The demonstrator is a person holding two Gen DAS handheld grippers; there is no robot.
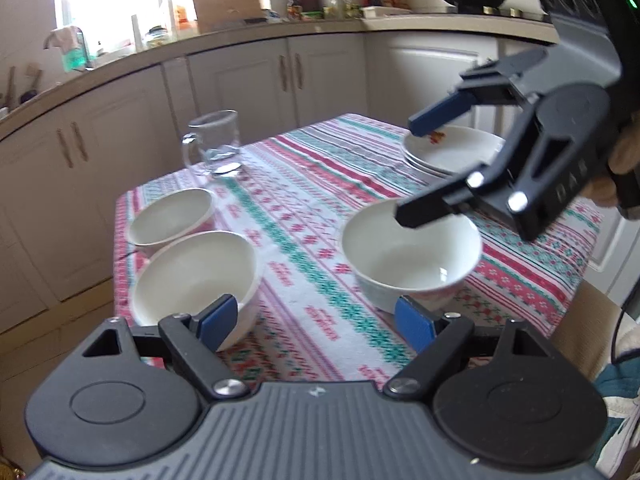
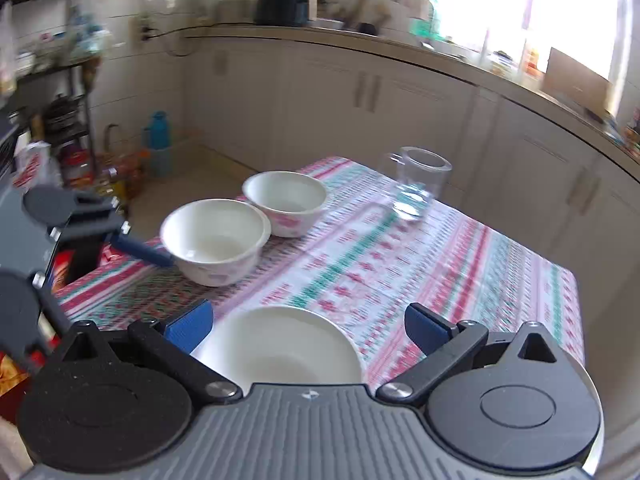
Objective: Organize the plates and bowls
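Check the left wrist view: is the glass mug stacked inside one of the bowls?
No, the glass mug stands alone on the tablecloth, apart from the bowls.

- Three white bowls stand upright on my desk: two touching at the left edge [image 1: 192,276] [image 1: 170,214], one alone nearer the middle [image 1: 412,252].
- White plates [image 1: 452,152] sit stacked at the far right, red print on top.

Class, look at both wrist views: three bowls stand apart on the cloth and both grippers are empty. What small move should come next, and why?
Probably bring the open right gripper down onto the rim of the lone bowl just below it. That bowl stands apart from the two bowls side by side near the glass mug, while the plates are already stacked, so gathering the bowls seems to be what remains.
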